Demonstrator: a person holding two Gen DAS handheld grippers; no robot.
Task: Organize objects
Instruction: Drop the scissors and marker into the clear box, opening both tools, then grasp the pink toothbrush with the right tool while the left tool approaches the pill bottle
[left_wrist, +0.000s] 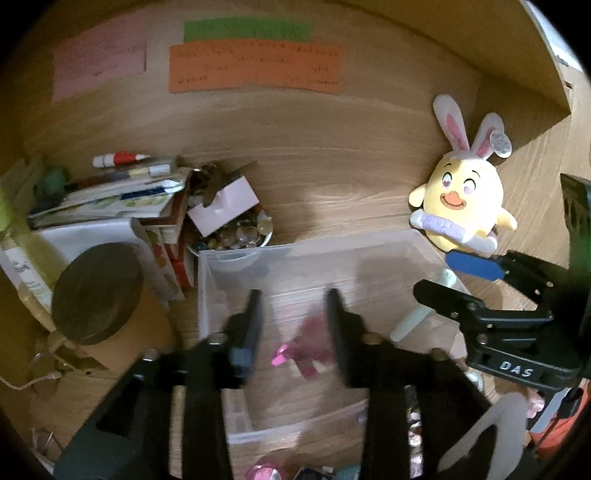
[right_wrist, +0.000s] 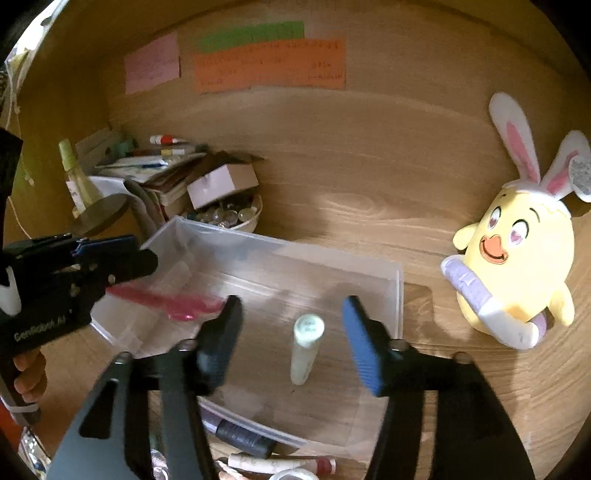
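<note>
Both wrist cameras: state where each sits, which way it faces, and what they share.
Left wrist: on the left gripper, looking down into the clear bin at a pink item; its open fingers and the right gripper show.
Right wrist: on the right gripper, above a pale tube in the bin; its open fingers and the left gripper show.
Shared: bin, plush chick, paper notes.

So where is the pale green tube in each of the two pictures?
Left wrist view: pale green tube at right of centre, inside the clear bin, partly hidden by the right tool.
Right wrist view: tube at centre, between the tool fingers.
Shared landmark: yellow bunny plush.
</note>
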